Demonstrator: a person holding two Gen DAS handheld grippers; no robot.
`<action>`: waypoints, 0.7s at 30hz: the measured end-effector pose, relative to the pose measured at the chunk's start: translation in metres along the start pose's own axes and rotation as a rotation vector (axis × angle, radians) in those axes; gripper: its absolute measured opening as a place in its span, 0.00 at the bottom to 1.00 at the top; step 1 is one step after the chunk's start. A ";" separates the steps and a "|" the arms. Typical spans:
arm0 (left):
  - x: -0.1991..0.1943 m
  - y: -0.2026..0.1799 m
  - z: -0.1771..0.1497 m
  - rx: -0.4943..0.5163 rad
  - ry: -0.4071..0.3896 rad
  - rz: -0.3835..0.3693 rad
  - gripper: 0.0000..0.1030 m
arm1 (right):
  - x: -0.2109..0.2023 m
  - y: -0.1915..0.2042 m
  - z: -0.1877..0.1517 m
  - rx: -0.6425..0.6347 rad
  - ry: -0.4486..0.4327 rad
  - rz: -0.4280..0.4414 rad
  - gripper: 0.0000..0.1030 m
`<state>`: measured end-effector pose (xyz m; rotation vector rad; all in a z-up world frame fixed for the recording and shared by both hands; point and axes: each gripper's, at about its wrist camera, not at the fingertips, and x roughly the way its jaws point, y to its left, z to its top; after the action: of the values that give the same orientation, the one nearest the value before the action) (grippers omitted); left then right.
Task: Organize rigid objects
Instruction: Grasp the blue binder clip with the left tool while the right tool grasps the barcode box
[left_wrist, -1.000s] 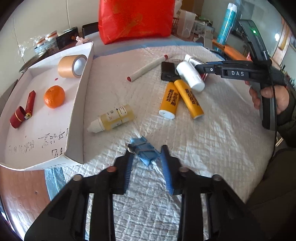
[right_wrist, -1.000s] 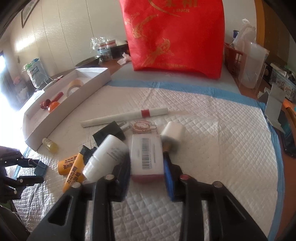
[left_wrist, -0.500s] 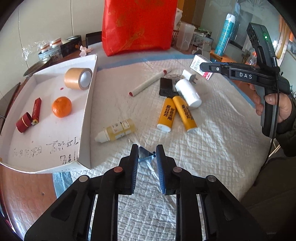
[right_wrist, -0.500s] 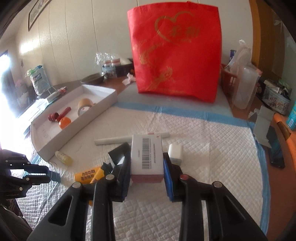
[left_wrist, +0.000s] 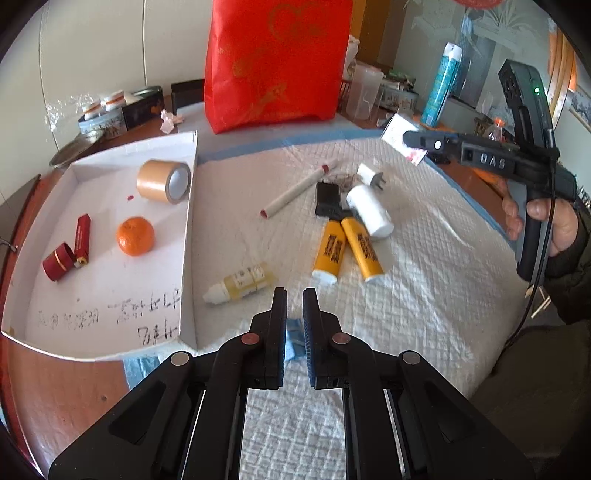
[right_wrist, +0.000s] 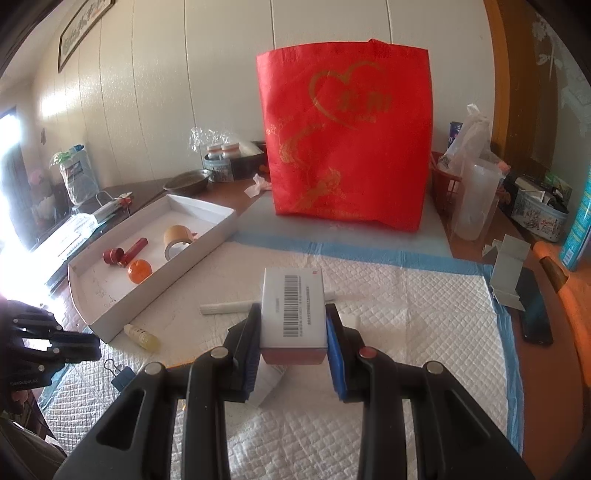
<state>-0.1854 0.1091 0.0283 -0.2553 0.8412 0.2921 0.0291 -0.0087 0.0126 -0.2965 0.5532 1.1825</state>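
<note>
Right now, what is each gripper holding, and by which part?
Right gripper clamps the barcoded white box by its side faces. Left gripper: nearly closed over blue binder clip; grasp unclear.

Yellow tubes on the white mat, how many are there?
2. One yellow tube lies left, the other yellow tube right beside it, their far ends meeting under the white bottle. None seems hidden.

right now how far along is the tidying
Done: tape, orange and lipstick lie in the tray. In hand: the right gripper holds the box above the mat; the left gripper hangs nearly shut over the clip, grip unclear. Left on the mat: dropper, two tubes, white bottle, stick, plug.
</note>
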 end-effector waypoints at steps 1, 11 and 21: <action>0.000 0.001 -0.003 0.003 0.007 0.006 0.08 | 0.000 -0.001 0.000 0.004 0.000 -0.001 0.30; 0.018 -0.008 -0.020 0.061 0.058 0.035 0.57 | 0.000 -0.006 -0.003 0.035 0.008 0.002 0.30; 0.038 -0.009 -0.022 0.047 0.106 0.038 0.19 | -0.009 -0.009 0.000 0.048 -0.015 -0.004 0.30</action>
<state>-0.1739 0.0988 -0.0137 -0.2120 0.9571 0.2961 0.0354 -0.0190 0.0173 -0.2477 0.5671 1.1655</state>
